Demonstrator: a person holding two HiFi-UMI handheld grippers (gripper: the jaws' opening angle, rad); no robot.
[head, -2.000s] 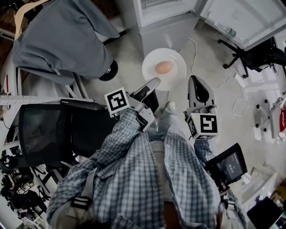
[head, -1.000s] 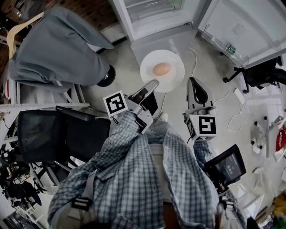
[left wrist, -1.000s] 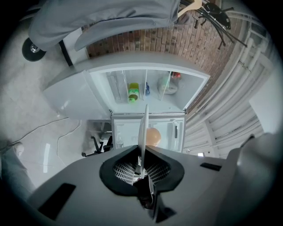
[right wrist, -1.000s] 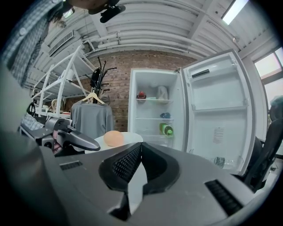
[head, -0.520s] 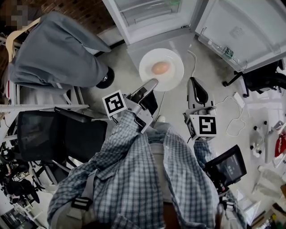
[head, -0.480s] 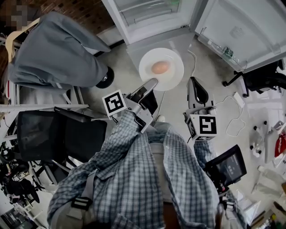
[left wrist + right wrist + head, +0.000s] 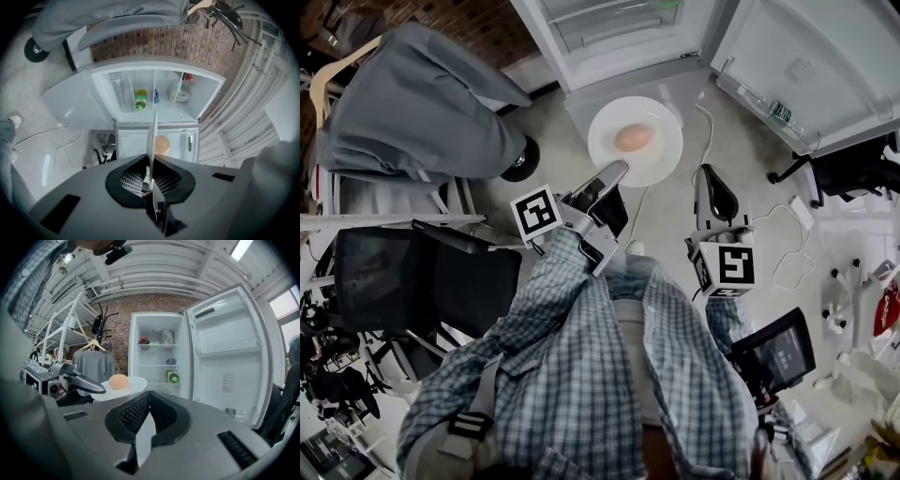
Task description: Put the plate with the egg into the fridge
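A: What is the head view showing?

B: The left gripper (image 7: 615, 170) is pinching the near edge of the white plate (image 7: 658, 161), with its jaws closed on the rim. The egg (image 7: 633, 138) is sitting at the plate's middle. The plate is hanging above the floor just in front of the open fridge (image 7: 609, 33), not inside it. The right gripper (image 7: 706, 178) is hovering near the plate's right edge, apart from it. The fridge door (image 7: 806, 66) is standing wide at the upper right, and a grey garment (image 7: 422, 103) is hanging at the upper left.

A: And the left gripper view?

B: The plate (image 7: 152, 131) is showing edge-on, running between the two jaws that are clamping its rim. The egg (image 7: 162, 144) is peeking out on one side. Beyond it, a shelf in the fridge (image 7: 161, 82) is carrying a green container (image 7: 140, 100).

A: The right gripper view?

B: Its jaws are meeting at the tips and gripping nothing. To the left, the left gripper (image 7: 101, 390) is holding the plate (image 7: 133, 383) level, with the egg (image 7: 118, 381) on it, before the fridge (image 7: 157, 357) and its open fridge door (image 7: 229, 352).
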